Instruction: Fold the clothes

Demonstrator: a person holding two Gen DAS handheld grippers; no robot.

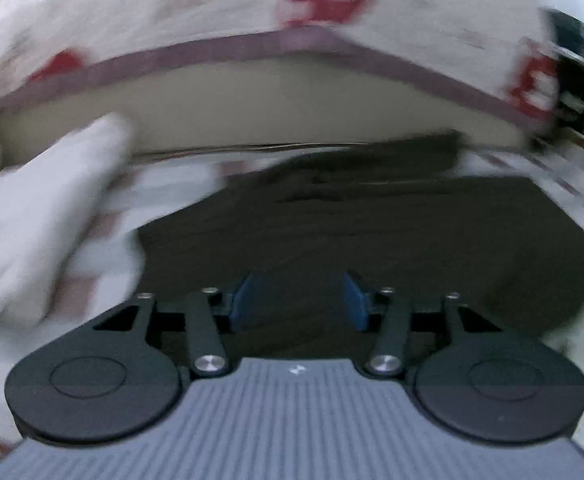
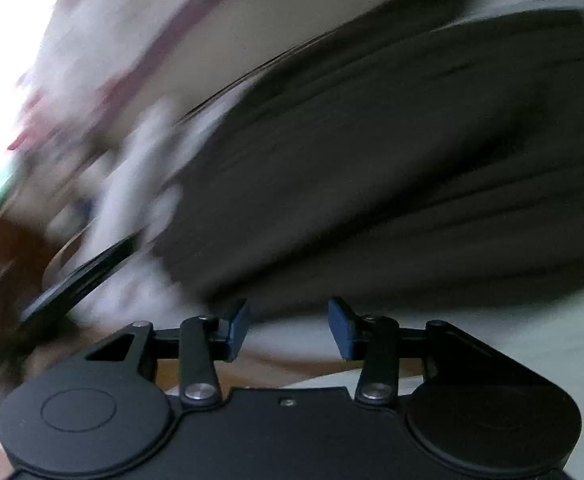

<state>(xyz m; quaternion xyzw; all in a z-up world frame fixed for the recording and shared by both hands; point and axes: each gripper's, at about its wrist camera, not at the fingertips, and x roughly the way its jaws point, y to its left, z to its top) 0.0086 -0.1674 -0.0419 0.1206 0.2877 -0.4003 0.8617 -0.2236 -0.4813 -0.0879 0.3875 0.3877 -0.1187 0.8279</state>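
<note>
A dark grey-brown garment (image 1: 372, 232) lies spread flat in front of my left gripper (image 1: 300, 300), which is open and empty just above the cloth's near part. The same dark garment (image 2: 392, 160) fills the middle of the right wrist view, blurred by motion. My right gripper (image 2: 288, 328) is open and empty, over the garment's near edge where it meets a pale sheet (image 2: 532, 340). The other gripper's black body (image 2: 80, 276) shows at the left of the right wrist view.
A white fabric with red prints and a maroon border (image 1: 292, 4) rises behind the garment. A beige band (image 1: 276, 104) runs below it. White crumpled cloth (image 1: 48, 232) lies at the left. A brown blurred shape (image 2: 0, 264) is at the far left.
</note>
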